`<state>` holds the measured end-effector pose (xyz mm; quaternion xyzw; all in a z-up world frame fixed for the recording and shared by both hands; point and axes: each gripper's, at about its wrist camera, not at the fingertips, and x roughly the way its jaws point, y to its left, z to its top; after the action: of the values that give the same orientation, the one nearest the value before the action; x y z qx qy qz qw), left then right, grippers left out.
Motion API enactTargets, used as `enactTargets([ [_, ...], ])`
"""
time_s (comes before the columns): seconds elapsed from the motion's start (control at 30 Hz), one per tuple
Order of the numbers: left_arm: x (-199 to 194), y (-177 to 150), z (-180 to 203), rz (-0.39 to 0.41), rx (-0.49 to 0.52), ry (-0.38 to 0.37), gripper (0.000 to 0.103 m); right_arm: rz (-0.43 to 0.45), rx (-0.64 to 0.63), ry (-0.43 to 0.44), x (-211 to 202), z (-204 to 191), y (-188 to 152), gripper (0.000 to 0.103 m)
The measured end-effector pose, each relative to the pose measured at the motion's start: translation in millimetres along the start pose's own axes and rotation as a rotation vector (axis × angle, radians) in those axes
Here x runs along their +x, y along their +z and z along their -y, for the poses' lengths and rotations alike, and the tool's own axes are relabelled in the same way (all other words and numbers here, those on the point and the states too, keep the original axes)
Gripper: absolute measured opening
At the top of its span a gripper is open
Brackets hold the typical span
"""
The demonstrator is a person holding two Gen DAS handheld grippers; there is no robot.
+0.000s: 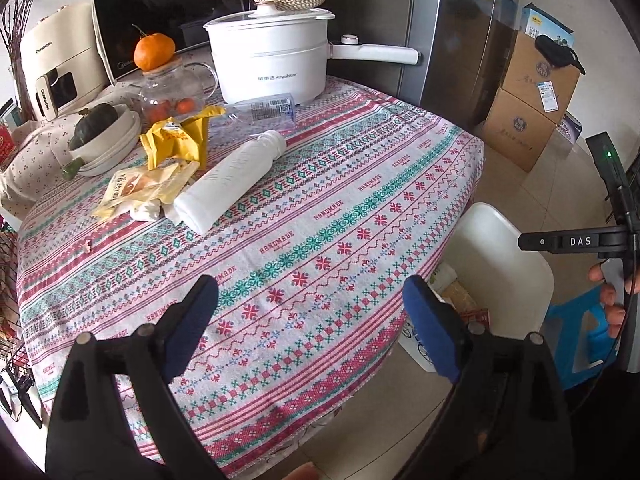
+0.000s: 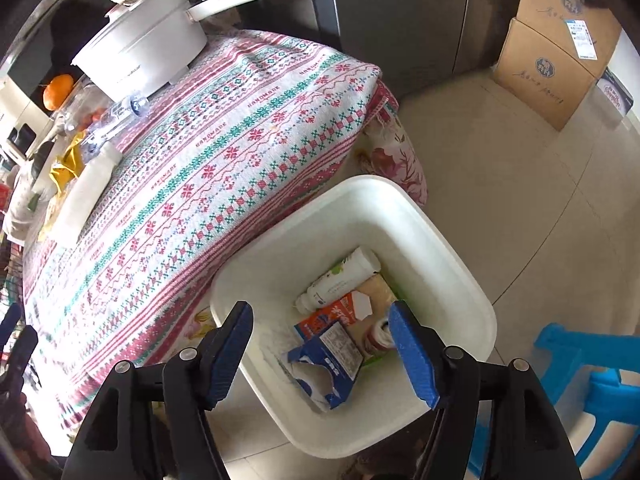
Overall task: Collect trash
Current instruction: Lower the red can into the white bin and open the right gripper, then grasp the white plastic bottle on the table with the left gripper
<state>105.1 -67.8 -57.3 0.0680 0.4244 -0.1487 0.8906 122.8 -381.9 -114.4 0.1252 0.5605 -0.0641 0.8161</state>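
A white trash bin [image 2: 448,248] stands on the floor beside the table; it holds a white bottle [image 2: 340,280], a torn blue box [image 2: 324,364] and an orange carton [image 2: 332,314]. My right gripper [image 2: 320,344] is open and empty just above the bin. On the table lie a white bottle [image 1: 232,180], a clear plastic bottle [image 1: 260,112], a yellow wrapper [image 1: 180,140], a pale snack bag [image 1: 140,188] and a crumpled tissue [image 1: 146,212]. My left gripper [image 1: 312,316] is open and empty over the table's near edge, well short of them.
A white electric pot [image 1: 268,64], a glass teapot with an orange [image 1: 154,50] on top, stacked bowls [image 1: 108,140] and an air fryer [image 1: 56,64] crowd the table's far side. Cardboard boxes [image 1: 532,92] and a blue stool [image 2: 592,380] stand on the floor.
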Motion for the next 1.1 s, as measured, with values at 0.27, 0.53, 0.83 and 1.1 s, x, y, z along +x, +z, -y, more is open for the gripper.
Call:
enactTargets([
  [0.27, 1.0, 3.9, -23.5, -0.013, -0.030, 0.027, 0.094, 0.028, -0.037, 0.032, -7.3, -27.0, 5.1, 0.073],
  [0.53, 21.7, 24.6, -80.0, -0.068, -0.072, 0.060, 0.094, 0.058, -0.119, 0.063, -12.9, -67.6, 16.6, 0.080],
  [0.83, 78.5, 75.3, -97.0, -0.162, 0.034, -0.043, 0.081, 0.059, -0.143, 0.066, -4.5, -86.2, 36.1, 0.080],
  [1.1, 145.4, 109.6, -76.8, -0.291, 0.135, -0.047, 0.061, 0.070, -0.136, 0.068, -5.8, -85.5, 50.5, 0.080],
])
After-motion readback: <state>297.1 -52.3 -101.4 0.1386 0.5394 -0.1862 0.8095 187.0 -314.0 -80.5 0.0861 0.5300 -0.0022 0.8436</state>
